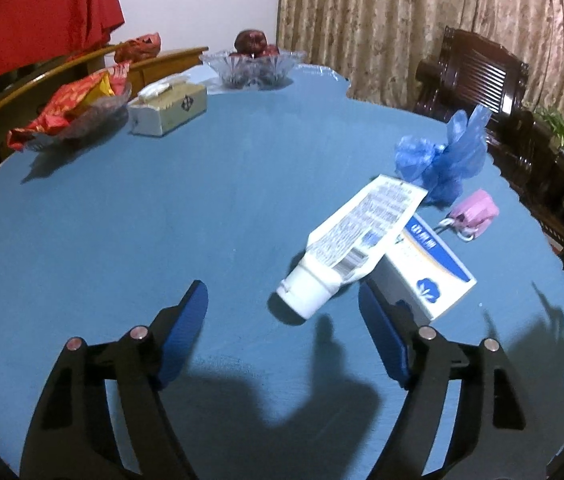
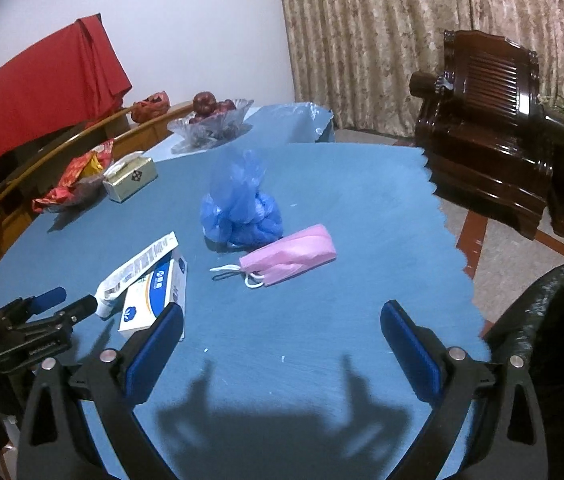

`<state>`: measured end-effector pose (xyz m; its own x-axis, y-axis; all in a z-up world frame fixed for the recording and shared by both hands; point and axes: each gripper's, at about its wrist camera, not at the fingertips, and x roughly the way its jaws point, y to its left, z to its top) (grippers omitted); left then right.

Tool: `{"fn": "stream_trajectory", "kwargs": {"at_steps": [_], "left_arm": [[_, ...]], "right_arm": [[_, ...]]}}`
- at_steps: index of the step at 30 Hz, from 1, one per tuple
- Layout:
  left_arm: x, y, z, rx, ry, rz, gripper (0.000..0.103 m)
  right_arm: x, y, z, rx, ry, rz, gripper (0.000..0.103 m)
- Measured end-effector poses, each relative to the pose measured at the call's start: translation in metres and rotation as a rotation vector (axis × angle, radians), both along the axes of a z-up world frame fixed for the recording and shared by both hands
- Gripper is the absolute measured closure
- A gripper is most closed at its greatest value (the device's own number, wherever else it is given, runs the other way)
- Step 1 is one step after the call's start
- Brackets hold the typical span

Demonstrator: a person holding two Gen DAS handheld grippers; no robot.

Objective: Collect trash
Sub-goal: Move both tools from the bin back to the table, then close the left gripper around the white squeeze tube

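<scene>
I am seeing bare blue table point(image 1: 141, 220) under my left claw point(image 1: 282, 304), whose jaws are standing spread on nothing; one white tube point(image 1: 322, 276) is lying just ahead, leaning on one white-and-blue box point(image 1: 426, 276). My right claw point(image 2: 282, 320) is also gaping empty over open cloth, the scalloped edge close to its right. Beyond it are lying one pink mask point(image 2: 294, 254), then one blue bag point(image 2: 241, 208). A black bin point(image 2: 554, 320) is showing cut off at right.

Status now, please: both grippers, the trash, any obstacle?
Left gripper open, right gripper open, both empty. Tube leans on box; mask and blue bag lie untouched. Nothing in the way.
</scene>
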<state>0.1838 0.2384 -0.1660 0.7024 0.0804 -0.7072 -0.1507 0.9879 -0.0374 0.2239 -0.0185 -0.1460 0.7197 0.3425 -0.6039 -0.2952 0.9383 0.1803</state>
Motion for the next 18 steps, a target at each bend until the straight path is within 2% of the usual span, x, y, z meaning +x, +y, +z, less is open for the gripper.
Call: {"fn": "stream_trajectory", "kwargs": {"at_steps": [7, 12, 18], "left_arm": [[0.017, 0.004, -0.016, -0.077, 0.058, -0.048, 0.044], [0.024, 0.000, -0.021, -0.114, 0.081, -0.080, 0.066], [0.015, -0.010, -0.019, -0.099, 0.095, -0.023, 0.070]], "right_arm": [[0.012, 0.014, -0.010, -0.016, 0.018, 0.020, 0.006], [0.017, 0.017, -0.015, -0.020, 0.026, 0.020, 0.006], [0.018, 0.018, -0.021, -0.023, 0.040, 0.022, 0.006]]}}
